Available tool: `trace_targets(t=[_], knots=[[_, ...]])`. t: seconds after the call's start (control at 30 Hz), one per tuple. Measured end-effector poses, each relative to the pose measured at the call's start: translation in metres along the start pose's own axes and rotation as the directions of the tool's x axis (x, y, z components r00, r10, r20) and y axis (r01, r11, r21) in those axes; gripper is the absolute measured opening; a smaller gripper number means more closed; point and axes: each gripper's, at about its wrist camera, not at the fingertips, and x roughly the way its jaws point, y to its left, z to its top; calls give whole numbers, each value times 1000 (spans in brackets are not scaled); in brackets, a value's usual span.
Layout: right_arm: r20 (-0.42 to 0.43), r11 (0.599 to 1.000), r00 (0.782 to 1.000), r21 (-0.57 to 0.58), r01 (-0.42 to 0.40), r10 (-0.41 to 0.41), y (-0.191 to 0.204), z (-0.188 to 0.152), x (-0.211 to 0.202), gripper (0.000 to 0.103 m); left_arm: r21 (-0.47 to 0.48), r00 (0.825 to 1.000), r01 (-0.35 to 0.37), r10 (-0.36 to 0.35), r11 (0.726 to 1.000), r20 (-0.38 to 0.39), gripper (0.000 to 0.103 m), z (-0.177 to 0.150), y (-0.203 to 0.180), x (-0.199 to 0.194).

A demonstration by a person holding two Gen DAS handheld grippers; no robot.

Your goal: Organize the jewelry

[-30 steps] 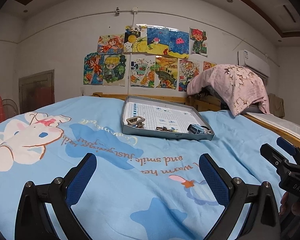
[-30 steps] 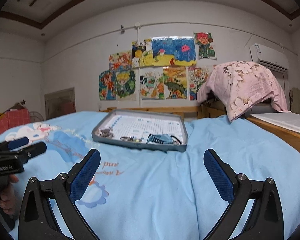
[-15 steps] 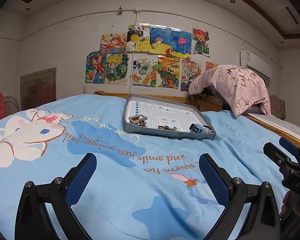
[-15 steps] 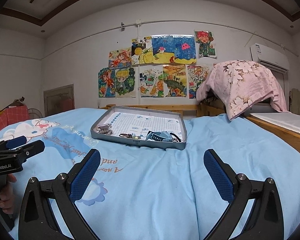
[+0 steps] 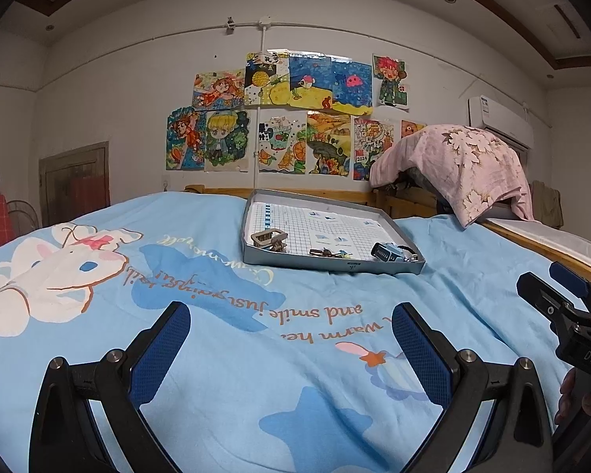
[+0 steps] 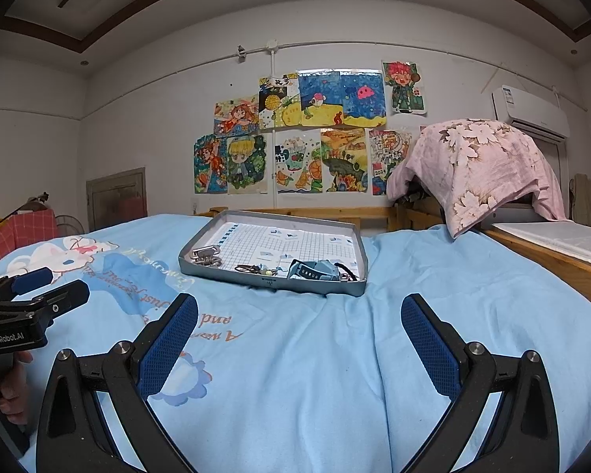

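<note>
While both grippers hover low over the blue bedspread [image 6: 334,374], nothing is grasped: left gripper [image 5: 291,339] spread wide and empty, right gripper [image 6: 299,335] likewise released. Jewelry sits well ahead in the grey tray [image 6: 200,266] toward the far end of the bed. Along the tray's near edge: metal clasp piece [image 6: 206,256] at left, small chain tangle [image 6: 252,269] in the middle, blue watch [image 6: 315,270] at right. Tray rests on soft bedding, so pushing down on its rim could tip it or slide it. Chain is thin and flat on the tray floor; wide pads may miss it or drag it into the watch strap. Tray wall may block a low approach.
</note>
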Motion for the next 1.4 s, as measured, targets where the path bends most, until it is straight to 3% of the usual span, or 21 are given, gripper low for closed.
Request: trace_targets(t=[1.4], knots=[[-3,1000,1000,0,-1,1,2,0,0,101,7,1000,-2,2,1000,0,103,0,-3,-1]])
